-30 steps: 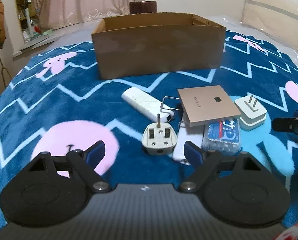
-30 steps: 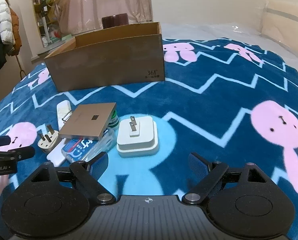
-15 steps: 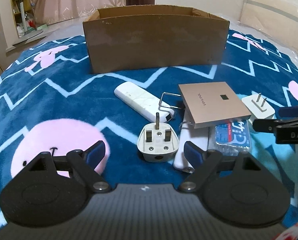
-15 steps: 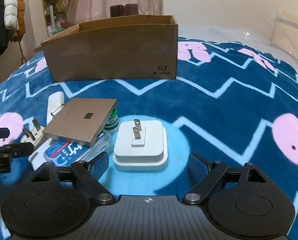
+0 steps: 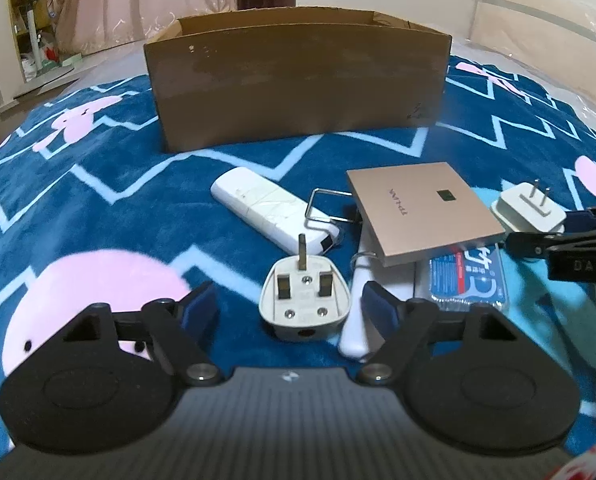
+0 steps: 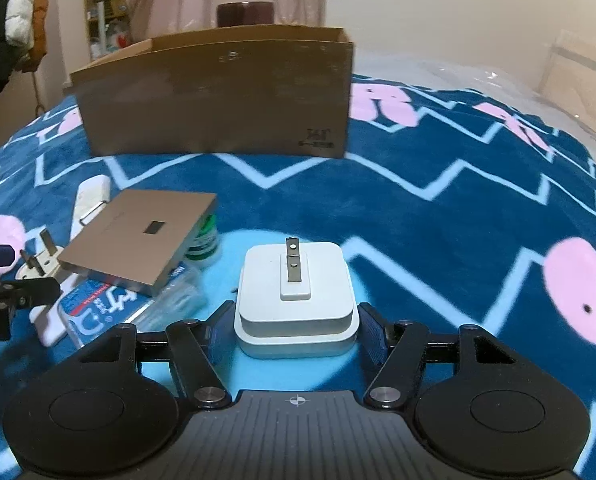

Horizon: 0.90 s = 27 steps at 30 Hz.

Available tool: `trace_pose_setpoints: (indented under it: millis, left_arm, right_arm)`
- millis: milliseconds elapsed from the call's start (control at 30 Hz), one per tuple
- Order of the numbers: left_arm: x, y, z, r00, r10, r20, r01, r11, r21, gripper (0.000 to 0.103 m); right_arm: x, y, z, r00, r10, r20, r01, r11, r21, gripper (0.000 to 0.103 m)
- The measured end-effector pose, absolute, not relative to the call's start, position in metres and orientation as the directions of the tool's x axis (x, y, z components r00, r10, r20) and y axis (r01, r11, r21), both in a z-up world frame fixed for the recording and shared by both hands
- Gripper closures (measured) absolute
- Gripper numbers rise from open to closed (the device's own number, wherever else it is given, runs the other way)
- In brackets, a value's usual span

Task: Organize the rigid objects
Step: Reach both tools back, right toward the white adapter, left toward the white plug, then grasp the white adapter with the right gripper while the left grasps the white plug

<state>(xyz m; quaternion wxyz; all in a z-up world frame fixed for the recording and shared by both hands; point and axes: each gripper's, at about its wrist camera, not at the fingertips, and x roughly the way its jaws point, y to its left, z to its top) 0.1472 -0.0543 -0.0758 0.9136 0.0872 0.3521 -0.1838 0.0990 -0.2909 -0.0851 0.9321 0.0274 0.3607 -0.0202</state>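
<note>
A white three-pin plug [image 5: 306,304] lies pins-up on the blue rabbit blanket. It sits between the fingers of my left gripper [image 5: 289,312], whose jaws are closing; a gap still shows beside the left pad. A white square two-pin adapter [image 6: 295,300] sits between the fingers of my right gripper [image 6: 295,330]. Its jaws are closing too, and both pads meet the adapter's sides. The open cardboard box [image 5: 298,80] stands behind the pile.
Between the plug and the adapter lie a rose-gold square panel [image 5: 422,216], a white stick-shaped device [image 5: 265,208], a clear packet with a blue label [image 5: 466,280] and a small green-labelled bottle [image 6: 205,240]. A plastic-wrapped mattress edge lies at the far right.
Both grippers came forward and down toward the pile. The left jaws narrowed around the plug. The right jaws closed in until the pads reached the adapter's sides.
</note>
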Motion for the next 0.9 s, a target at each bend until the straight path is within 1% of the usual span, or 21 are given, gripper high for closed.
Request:
trace_pose_setpoints:
  millis: [67, 133, 333, 400, 500, 900]
  left_arm:
    - [0.148, -0.056, -0.075, 0.688, -0.275, -0.672, 0.399, 0.916, 0.033, 0.037]
    - [0.149, -0.056, -0.075, 0.690, -0.273, -0.671, 0.403, 0.914, 0.042, 0.043]
    - [0.147, -0.056, -0.080, 0.688, -0.242, -0.684, 0.413, 0.906, 0.095, 0.047]
    - [0.147, -0.056, -0.083, 0.685, -0.245, -0.686, 0.417, 0.904, 0.093, 0.048]
    - [0.148, -0.056, -0.085, 0.675, -0.264, -0.689, 0.426, 0.902, 0.072, 0.058]
    - [0.136, -0.050, -0.069, 0.677, -0.226, -0.700, 0.392, 0.916, 0.083, 0.060]
  right_arm:
    - [0.097, -0.295, -0.084, 0.739, -0.032, -0.673, 0.075, 0.997, 0.034, 0.042]
    - [0.095, -0.297, -0.083, 0.737, -0.037, -0.675, 0.082, 0.996, 0.035, 0.042]
    - [0.093, -0.300, -0.083, 0.737, -0.037, -0.675, 0.088, 0.995, 0.041, 0.042]
    - [0.093, -0.298, -0.083, 0.738, -0.034, -0.674, 0.085, 0.996, 0.042, 0.042]
    - [0.094, -0.296, -0.083, 0.736, -0.031, -0.676, 0.078, 0.996, 0.040, 0.042]
    - [0.081, -0.294, -0.066, 0.749, -0.020, -0.663, 0.073, 0.996, 0.052, 0.042]
